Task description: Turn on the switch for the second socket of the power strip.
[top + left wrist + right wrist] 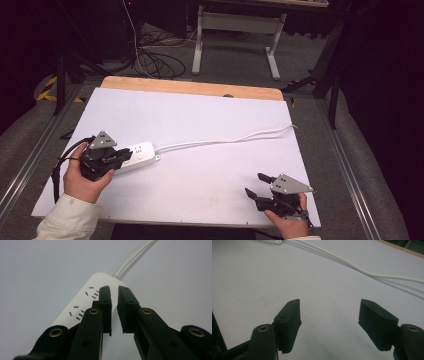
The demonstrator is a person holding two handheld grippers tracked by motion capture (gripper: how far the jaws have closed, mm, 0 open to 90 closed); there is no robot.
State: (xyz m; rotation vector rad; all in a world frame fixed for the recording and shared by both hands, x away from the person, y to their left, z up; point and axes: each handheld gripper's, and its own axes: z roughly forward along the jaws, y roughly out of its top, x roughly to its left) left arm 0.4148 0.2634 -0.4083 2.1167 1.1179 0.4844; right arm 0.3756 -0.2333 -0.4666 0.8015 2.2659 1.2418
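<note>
White desk (200, 120) with a wooden far edge, dark room behind. A white power strip (140, 154) lies at the desk's left, its cord (225, 140) running right; the left gripper (114, 293) hovers over it, jaws nearly closed with a narrow gap, grasping nothing. The right gripper (329, 312), near the front right corner, has jaws spread wide and empty

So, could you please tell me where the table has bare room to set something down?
The widest free patch lies between the cord and the near edge, from the power strip across to the right tool. The far half beyond the cord is bare too. It is crowded at the left tool, over the strip.
</note>
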